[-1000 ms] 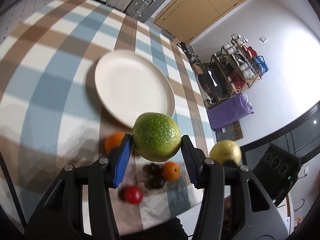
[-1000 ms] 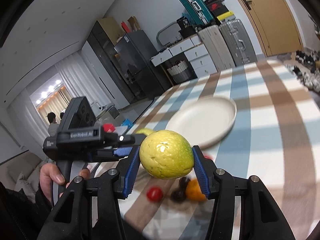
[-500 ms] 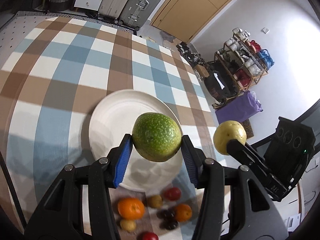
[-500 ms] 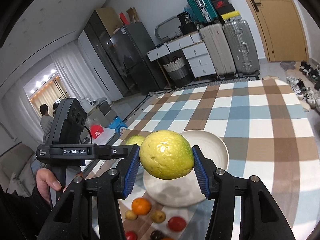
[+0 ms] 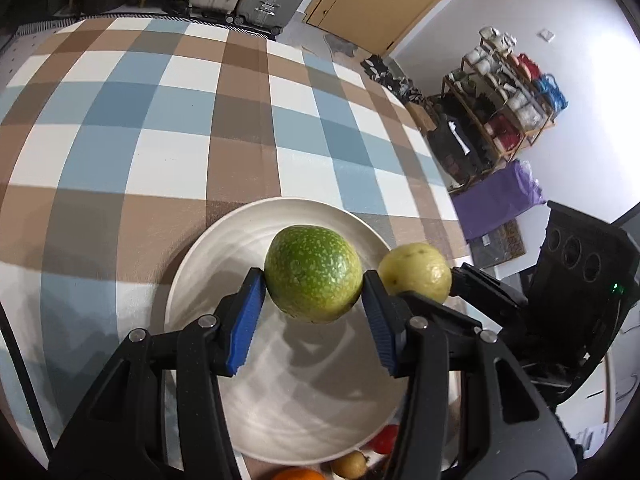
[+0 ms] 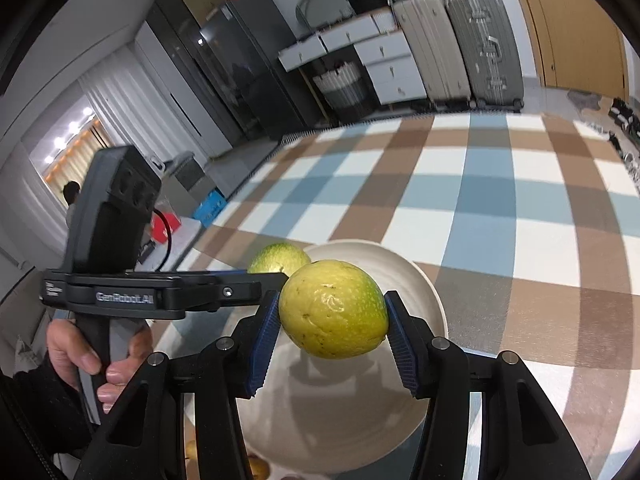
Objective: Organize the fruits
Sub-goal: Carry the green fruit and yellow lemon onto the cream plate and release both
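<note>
A blue, brown and white checked tablecloth (image 5: 168,128) covers the table in a lived-in room, suitcases (image 6: 460,40) lined along the far wall. Above a white plate (image 5: 208,256), the left gripper (image 5: 312,312) clamps a speckled green fruit (image 5: 313,274), while the right gripper (image 6: 331,330) squeezes a yellow-green fruit (image 6: 334,308) between its blue pads (image 6: 262,338). Both fruits hang just over the plate, casting shadows on it, not yet resting there. Smaller fruits (image 5: 348,464) lie on the cloth at the plate's near edge. Both grippers point forward and slightly downward, side by side, the left one's handle gripped by the person's hand (image 6: 96,360). The placing would likely go best by lowering each fruit until it touches the dish before easing the jaws apart, setting them well inside the rim and apart from each other so neither rolls off.
</note>
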Available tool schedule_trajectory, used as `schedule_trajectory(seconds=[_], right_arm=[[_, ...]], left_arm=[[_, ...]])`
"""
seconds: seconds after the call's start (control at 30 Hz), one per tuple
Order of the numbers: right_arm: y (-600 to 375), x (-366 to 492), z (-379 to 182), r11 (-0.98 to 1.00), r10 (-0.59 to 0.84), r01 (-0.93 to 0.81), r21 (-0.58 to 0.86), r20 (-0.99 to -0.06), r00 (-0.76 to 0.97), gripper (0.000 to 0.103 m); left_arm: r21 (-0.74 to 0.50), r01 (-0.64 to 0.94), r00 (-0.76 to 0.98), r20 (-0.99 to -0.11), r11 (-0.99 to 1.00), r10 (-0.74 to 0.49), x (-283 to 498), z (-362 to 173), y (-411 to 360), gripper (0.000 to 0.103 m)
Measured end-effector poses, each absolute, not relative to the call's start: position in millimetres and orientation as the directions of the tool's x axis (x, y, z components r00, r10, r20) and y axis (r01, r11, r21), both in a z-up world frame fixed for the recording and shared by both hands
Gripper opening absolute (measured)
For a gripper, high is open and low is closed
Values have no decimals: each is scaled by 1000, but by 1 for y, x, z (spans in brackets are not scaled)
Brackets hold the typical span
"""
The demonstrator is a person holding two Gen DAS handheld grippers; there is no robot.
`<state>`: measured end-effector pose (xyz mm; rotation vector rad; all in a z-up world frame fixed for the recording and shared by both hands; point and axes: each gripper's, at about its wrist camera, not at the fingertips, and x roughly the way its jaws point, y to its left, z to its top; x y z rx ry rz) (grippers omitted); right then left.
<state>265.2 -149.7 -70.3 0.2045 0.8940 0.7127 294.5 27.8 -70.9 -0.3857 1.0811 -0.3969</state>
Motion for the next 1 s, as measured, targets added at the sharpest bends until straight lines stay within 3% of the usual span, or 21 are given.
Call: schedule_trajectory(seconds=[0.4,1.0], right_arm=[[-141,283,-94,769,627,-450,454,-675,389,53],[-162,243,-57,795,606,-426,432,-611,509,55]], left_arm=[[-494,102,374,-785,863,-494,323,-99,25,47],[-471,100,423,-777,876,-466,278,-60,33,52]])
